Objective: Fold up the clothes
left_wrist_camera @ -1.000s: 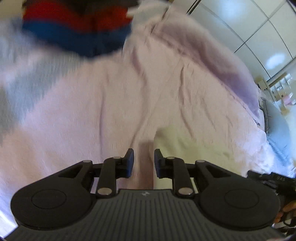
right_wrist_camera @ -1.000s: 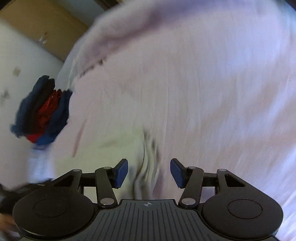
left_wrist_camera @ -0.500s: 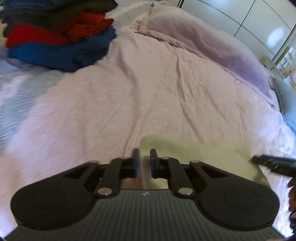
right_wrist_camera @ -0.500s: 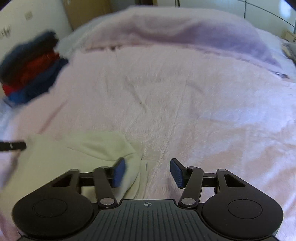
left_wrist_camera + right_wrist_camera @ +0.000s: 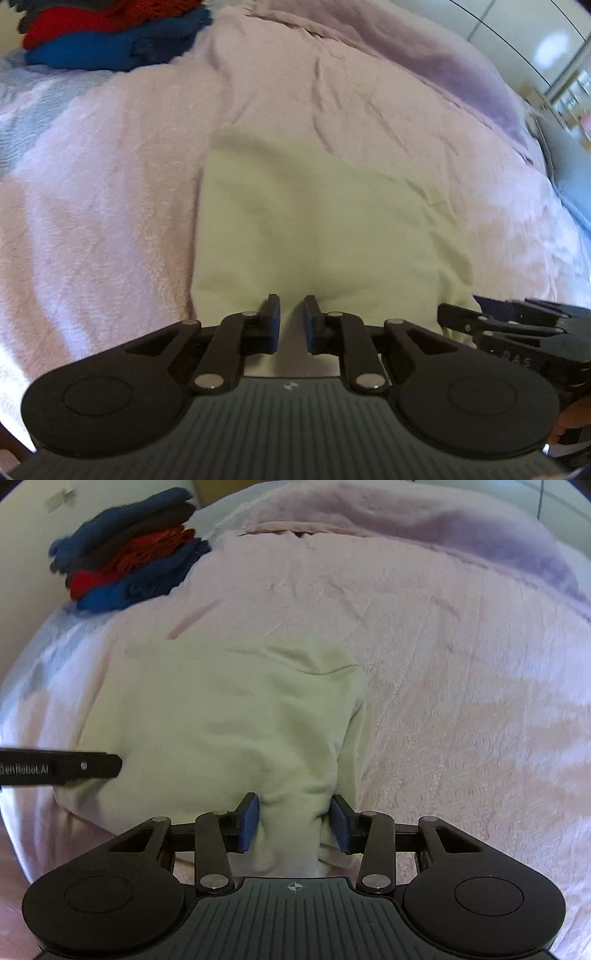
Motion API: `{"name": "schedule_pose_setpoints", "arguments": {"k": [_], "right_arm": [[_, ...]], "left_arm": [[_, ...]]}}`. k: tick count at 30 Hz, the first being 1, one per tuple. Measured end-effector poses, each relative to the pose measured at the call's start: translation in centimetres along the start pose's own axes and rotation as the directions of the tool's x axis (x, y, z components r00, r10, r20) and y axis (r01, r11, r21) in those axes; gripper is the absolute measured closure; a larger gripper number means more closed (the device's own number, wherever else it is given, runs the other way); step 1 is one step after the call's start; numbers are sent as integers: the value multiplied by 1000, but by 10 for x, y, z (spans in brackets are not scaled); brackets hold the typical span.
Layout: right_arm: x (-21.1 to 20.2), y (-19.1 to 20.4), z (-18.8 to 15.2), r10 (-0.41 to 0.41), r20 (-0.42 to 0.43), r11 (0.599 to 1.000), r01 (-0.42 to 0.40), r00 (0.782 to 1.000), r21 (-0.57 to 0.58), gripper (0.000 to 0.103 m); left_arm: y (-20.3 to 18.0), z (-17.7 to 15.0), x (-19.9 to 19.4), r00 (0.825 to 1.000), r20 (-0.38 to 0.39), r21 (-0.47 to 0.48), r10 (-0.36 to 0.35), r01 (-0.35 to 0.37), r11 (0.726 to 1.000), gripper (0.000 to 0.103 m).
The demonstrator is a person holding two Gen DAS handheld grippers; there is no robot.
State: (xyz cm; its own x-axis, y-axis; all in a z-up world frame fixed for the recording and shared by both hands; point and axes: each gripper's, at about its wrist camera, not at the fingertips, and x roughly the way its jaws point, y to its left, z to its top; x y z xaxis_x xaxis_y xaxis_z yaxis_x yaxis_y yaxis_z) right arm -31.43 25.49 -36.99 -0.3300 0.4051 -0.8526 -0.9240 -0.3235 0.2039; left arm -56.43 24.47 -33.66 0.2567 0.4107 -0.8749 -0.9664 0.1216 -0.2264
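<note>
At the bottom of the frame your right gripper (image 5: 293, 821) has just been closing around a bunched edge of the pale green garment (image 5: 229, 716). Your left gripper (image 5: 291, 321), jaws narrowly apart, sits over its near edge; it spreads up-frame across the bed (image 5: 110, 192).

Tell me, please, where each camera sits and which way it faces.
Left wrist: on the left gripper, looking down along its fingers at the pale green garment on the pink blanket; the right gripper shows at right.
Right wrist: on the right gripper, facing the garment's bunched edge; the left gripper enters from the left.
Shared: garment, blanket, stack of folded clothes.
</note>
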Motion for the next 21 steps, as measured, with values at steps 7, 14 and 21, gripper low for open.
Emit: {"name": "schedule_pose_setpoints", "arguments": {"k": [7, 14, 21], "right_arm": [[-52, -1, 14, 20, 15, 993, -22, 1000, 113, 61], [-62, 7, 13, -22, -121, 988, 40, 992, 147, 53], [-57, 9, -8, -41, -178, 961, 87, 983, 262, 46]], "left_arm": [[-2, 5, -36, 984, -70, -37, 165, -168, 985, 89], [-8, 2, -38, 950, -175, 14, 260, -262, 965, 77], [3, -2, -26, 941, -225, 93, 253, -238, 967, 74]]}}
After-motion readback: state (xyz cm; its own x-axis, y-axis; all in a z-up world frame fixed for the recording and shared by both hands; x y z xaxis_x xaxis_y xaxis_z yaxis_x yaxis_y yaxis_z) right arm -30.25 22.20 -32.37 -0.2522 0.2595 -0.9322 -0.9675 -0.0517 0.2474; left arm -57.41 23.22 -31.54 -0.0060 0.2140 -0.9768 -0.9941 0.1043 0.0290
